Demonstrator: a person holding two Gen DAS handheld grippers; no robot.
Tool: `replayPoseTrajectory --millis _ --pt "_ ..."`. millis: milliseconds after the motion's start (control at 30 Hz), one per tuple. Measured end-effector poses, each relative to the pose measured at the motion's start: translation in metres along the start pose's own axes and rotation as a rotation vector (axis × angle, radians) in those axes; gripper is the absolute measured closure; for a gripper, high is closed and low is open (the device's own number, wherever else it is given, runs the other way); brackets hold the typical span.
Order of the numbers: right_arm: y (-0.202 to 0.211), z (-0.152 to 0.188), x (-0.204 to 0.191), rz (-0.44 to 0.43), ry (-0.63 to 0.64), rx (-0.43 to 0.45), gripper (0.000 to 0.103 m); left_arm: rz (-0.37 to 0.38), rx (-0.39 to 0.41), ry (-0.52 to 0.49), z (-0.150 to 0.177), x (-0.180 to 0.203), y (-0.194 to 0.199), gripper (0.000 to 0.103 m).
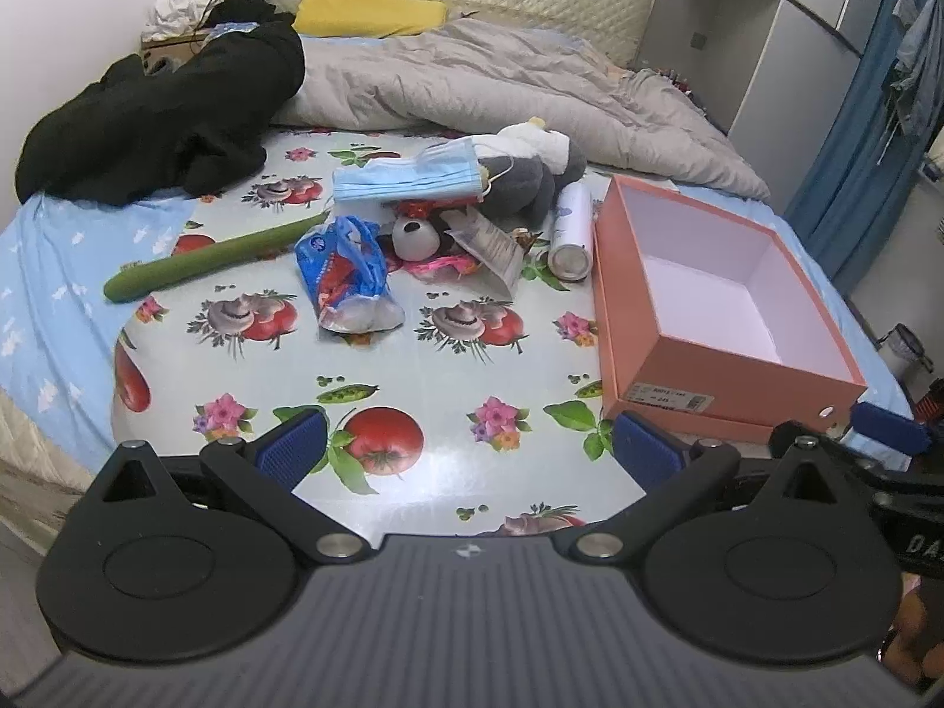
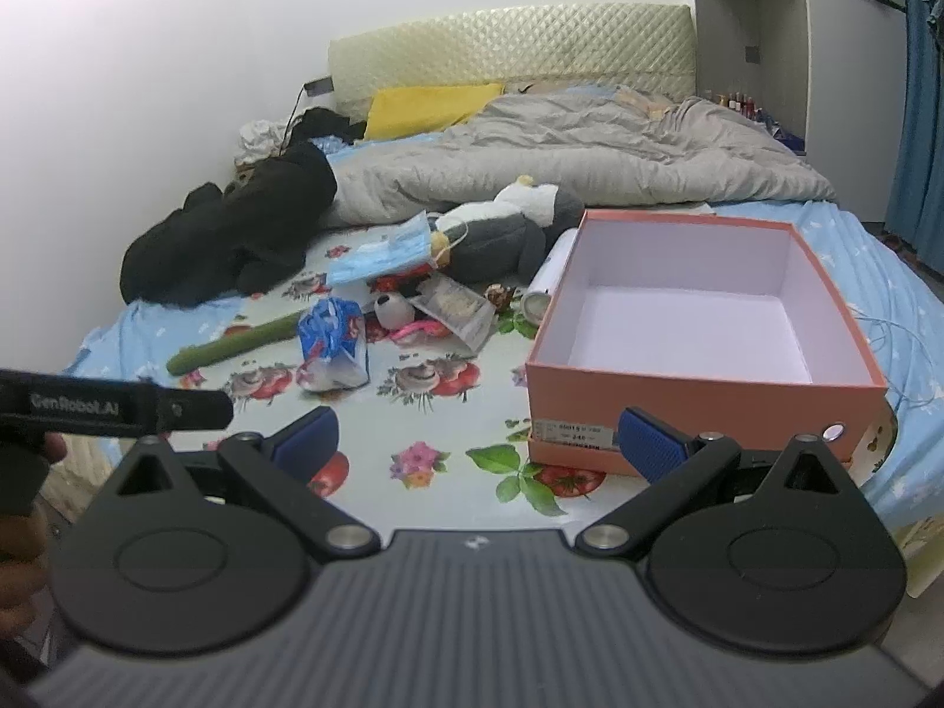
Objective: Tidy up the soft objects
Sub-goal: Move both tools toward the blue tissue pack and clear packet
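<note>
A bed covered with a glossy oilcloth printed with tomatoes and flowers [image 1: 413,366] carries everything; the landmark is the open salmon-pink cardboard shoe box with a white interior [image 1: 696,354], sitting at the right of the cloth with nothing inside. Behind the box lies a rumpled grey duvet [image 1: 501,82]; far to the box's left, a heap of black clothing [image 1: 165,112]. Just left of the box's far corner slumps a grey-and-white plush toy [image 1: 531,165], with a pale blue disposable face mask [image 1: 407,180] draped against it. A white cylindrical can [image 1: 571,230] lies on its side, near or touching the box's left wall. Further left of the box: a crinkled blue-and-red plastic bag [image 1: 348,277], a long green cucumber-shaped item [image 1: 212,259], a silvery foil sachet [image 1: 489,248], and a small white ball-like toy with a black spot [image 1: 413,236] beside pink strands. Left gripper [image 1: 469,442]: blue pads spread wide, holding nothing, hovering over the cloth's near edge. Right gripper [image 2: 478,442]: likewise spread and unloaded, its right pad in front of the box's near wall.
</note>
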State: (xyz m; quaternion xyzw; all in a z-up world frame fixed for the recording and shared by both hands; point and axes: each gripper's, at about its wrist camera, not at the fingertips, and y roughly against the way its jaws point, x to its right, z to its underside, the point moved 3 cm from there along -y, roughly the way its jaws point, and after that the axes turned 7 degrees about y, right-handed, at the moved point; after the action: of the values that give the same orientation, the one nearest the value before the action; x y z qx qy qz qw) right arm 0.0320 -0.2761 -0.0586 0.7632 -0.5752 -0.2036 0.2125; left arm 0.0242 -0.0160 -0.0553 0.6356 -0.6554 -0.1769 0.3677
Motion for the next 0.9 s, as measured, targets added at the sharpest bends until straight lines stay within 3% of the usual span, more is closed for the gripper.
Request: replayPoseTrajectory --millis 400,900 --pt "-0.031 0.009 -0.013 -0.017 0.004 -0.047 0.0 -0.019 -0.02 0.027 0.003 -0.021 -0.02 0.0" --pt "-0.04 0.009 -0.024 -0.044 0.022 -0.079 0.0 -0.02 -0.013 0.069 0.0 -0.042 -0.028 0.0"
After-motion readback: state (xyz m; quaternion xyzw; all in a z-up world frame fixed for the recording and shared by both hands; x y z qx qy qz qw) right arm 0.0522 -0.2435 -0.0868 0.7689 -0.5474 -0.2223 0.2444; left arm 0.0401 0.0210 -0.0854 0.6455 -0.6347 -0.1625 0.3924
